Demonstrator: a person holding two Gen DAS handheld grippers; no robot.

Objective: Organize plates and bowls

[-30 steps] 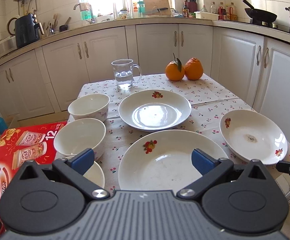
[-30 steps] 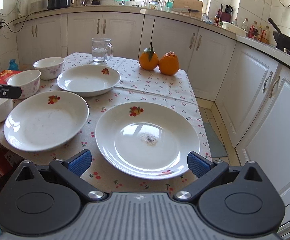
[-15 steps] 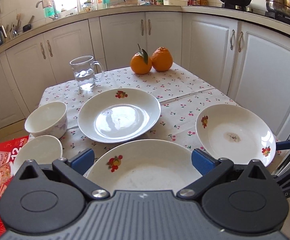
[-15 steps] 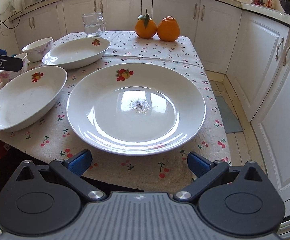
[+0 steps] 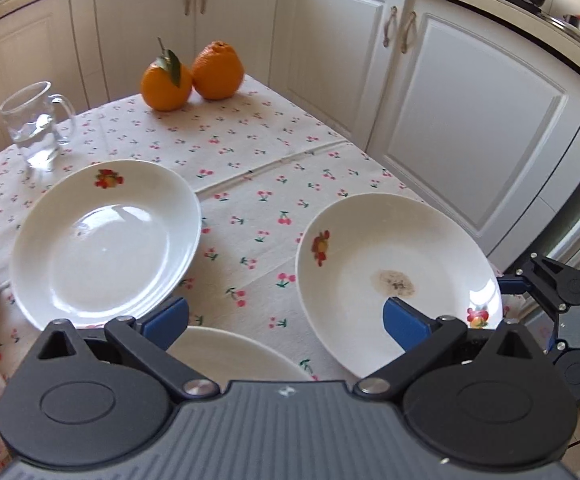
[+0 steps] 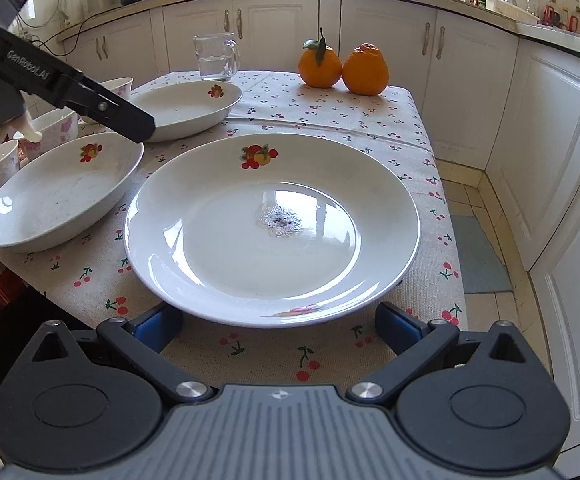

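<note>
the right gripper (image 6: 278, 322) has come in low and close to the stained plate (image 6: 272, 226) over the last second, so that the plate's near rim now sits just over the gap between its blue pads, which are spread wide apart with nothing between them; a second ago the same plate lay well ahead of it; the left gripper (image 5: 286, 320) has swung rightward across the table, away from the bowls it was facing, and now looks toward the stained plate from the other side, its fingers likewise wide apart and empty; taking the stained plate as the mark, a second plate (image 6: 62, 196) lies just to its left, nearly rim to rim, with the left gripper hovering above that plate's far edge; a third plate (image 6: 186, 106) sits beyond and to the left, the bowls (image 6: 56, 128) further left still, near the table edge; a glass mug (image 6: 214, 56) and two oranges (image 6: 342, 66) stand well behind it; the stained plate itself has not shifted on the cherry-print cloth (image 6: 330, 116), close to the table's right edge; to my eye both tools are converging on this one plate, so the first pick-up looks about to start and nothing is stacked yet; the right gripper would need to close on the near rim, and the plate sitting flat on the cloth could make getting under it awkward.
</note>
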